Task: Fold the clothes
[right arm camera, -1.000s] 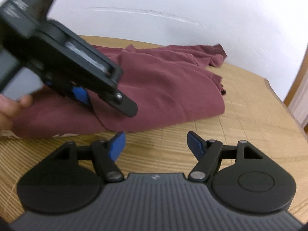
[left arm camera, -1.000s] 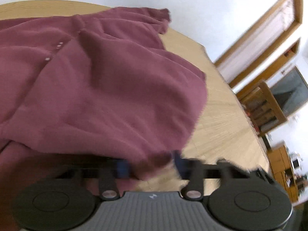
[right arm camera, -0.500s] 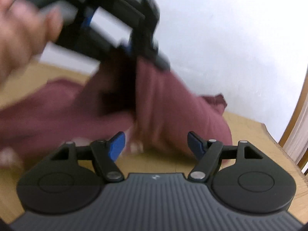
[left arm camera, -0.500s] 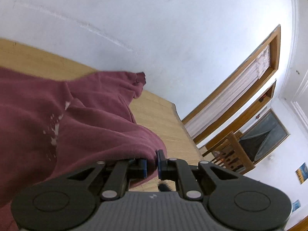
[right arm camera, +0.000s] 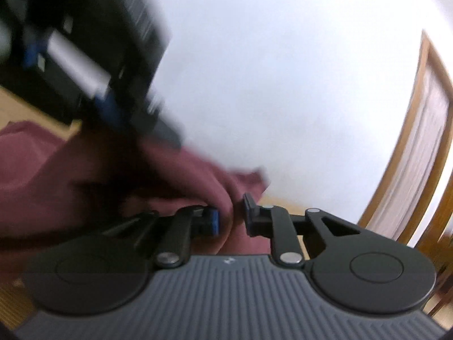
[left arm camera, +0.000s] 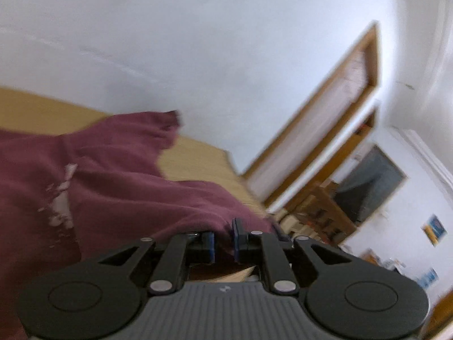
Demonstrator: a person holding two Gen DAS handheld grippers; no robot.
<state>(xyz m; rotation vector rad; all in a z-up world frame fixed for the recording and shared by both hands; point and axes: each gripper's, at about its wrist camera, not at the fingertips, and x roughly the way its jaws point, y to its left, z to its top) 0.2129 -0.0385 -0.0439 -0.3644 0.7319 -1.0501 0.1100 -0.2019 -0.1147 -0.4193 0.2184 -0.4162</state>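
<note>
Left wrist view: left claw (left arm camera: 223,239) clamped on maroon garment (left arm camera: 119,187), lifted off wooden worktop (left arm camera: 198,155) (blurred). Right claw (right arm camera: 231,217) closing, same garment's fold between its pads.

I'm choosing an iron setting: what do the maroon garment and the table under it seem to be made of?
The maroon garment looks like a soft matte knit, perhaps cotton jersey: it drapes in rounded folds without shine. The table looks like pale wood or bamboo with a dull finish, though its grain is blurred.
</note>
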